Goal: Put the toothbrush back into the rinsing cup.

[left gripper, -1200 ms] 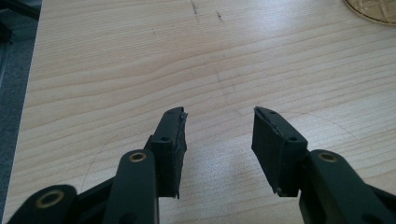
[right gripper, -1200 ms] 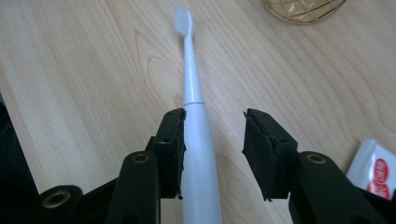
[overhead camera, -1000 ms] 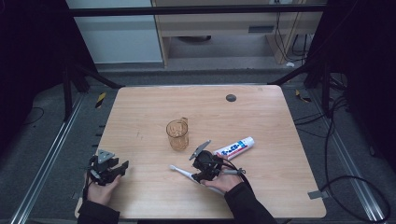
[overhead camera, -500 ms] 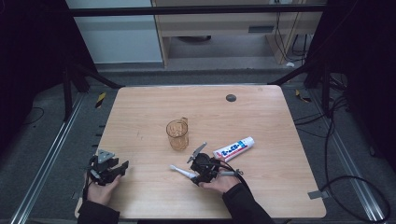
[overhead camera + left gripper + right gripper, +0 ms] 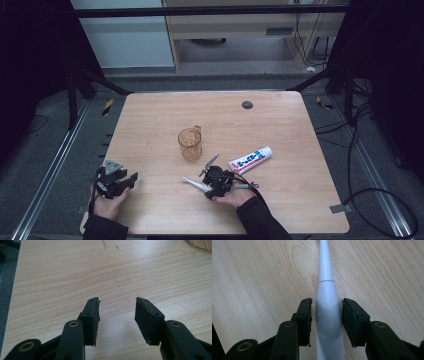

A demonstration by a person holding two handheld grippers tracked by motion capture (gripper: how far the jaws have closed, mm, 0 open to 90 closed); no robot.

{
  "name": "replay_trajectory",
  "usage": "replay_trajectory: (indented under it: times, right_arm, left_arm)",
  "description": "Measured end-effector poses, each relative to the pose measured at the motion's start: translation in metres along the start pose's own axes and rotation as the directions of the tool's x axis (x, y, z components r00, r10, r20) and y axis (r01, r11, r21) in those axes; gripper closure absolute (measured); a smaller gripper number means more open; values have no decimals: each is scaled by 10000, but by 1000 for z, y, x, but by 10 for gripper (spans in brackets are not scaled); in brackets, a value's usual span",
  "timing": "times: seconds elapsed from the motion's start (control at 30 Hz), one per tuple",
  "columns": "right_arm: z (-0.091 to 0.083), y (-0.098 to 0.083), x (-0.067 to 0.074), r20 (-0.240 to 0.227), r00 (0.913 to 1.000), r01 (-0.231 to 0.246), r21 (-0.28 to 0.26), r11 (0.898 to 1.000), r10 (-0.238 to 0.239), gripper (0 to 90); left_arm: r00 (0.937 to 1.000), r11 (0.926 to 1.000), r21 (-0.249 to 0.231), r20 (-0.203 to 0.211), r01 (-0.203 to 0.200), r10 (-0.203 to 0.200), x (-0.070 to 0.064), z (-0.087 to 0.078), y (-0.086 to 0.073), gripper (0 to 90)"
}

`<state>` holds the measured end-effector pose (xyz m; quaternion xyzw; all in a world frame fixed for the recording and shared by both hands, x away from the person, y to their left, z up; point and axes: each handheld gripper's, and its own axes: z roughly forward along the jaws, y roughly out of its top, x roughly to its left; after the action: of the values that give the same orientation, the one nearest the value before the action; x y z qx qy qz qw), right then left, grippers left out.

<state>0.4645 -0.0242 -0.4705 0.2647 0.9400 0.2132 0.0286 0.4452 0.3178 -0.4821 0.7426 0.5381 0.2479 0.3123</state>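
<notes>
On the wooden bench (image 5: 280,125) everything sits toward my near edge: an amber glass mug (image 5: 190,144) near the middle, a toothpaste tube (image 5: 250,160) just right of it, and a white electric toothbrush (image 5: 327,305) lying flat in front of both. My left hand-held gripper (image 5: 117,312) rests near the left corner, jaws wide apart with only bare wood between them. My right hand-held gripper (image 5: 326,315) lies low over the toothbrush, its handle running straight up between the jaws. They stand about half open; a thin gap shows on each side, so the pads are not yet pressing.

To do this grasp well, I judge I should keep the handle centred so both pads meet it together, close on the thick part below the seam rather than the slim neck, and squeeze steadily, since the smooth rounded plastic could roll or squirt out. Only then lift, keeping it level and clear of the mug.
</notes>
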Motion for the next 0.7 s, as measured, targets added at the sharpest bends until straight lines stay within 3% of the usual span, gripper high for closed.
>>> replay_trajectory:
  times: [0.7]
  right_arm:
    - [2, -1, 1, 106, 9999, -9, 221, 9998, 7, 662]
  left_arm:
    - [10000, 10000, 23, -2, 4, -4, 0, 0, 0, 535]
